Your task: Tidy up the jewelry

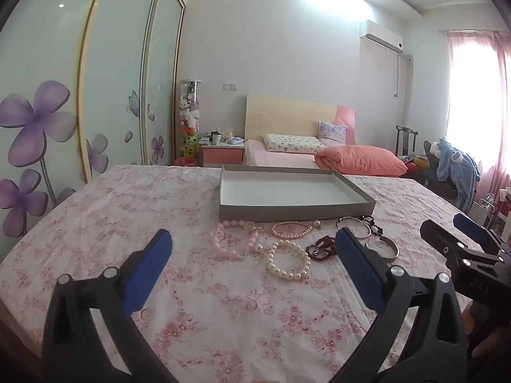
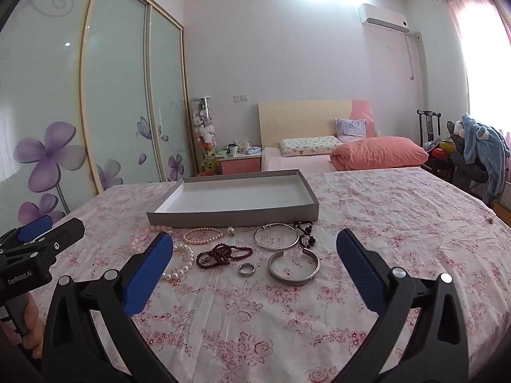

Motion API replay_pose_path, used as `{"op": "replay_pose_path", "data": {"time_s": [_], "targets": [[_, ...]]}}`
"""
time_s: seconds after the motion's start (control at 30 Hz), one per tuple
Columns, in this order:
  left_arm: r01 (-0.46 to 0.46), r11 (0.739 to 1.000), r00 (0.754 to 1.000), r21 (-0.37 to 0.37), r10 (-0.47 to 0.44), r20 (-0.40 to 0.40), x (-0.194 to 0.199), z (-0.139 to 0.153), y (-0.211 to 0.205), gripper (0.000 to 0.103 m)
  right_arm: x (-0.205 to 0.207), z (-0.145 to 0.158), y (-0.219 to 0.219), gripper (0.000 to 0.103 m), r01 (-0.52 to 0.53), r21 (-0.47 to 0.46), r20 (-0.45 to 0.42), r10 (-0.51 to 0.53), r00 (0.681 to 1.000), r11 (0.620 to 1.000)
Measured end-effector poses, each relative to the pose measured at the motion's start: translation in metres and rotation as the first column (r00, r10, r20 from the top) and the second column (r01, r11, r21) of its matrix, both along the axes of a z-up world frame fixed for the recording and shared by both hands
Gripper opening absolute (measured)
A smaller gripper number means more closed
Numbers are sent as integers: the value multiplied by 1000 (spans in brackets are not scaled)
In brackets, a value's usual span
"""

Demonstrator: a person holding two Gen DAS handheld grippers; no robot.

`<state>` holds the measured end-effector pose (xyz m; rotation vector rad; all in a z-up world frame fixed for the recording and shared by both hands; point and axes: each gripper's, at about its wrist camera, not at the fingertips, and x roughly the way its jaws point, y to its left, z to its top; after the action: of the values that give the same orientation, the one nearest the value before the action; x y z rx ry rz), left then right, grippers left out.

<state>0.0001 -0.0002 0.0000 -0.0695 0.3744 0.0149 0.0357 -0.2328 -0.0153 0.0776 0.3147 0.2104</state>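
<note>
Both tongs, left gripper and right gripper, gaped wide, empty; nothing yet moved into tray; next, pinching silver cuff.

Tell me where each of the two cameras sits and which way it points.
Left wrist: on the left gripper, open, low over the flowered cloth, facing the empty tray and white pearl bracelet; the right gripper shows at right.
Right wrist: on the right gripper, open, facing the cuff bracelet and ring; the left gripper shows at left.
Shared: tray, jewelry, bed behind.
</note>
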Motion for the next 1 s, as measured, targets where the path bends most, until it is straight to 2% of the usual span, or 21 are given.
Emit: {"op": "replay_pose_path", "data": {"time_s": [1.0], "targets": [[1, 1000, 1000, -2, -1, 0, -1, 0, -1, 99, 0, 0, 1, 101, -1, 1, -8, 1, 1000, 1000]]}}
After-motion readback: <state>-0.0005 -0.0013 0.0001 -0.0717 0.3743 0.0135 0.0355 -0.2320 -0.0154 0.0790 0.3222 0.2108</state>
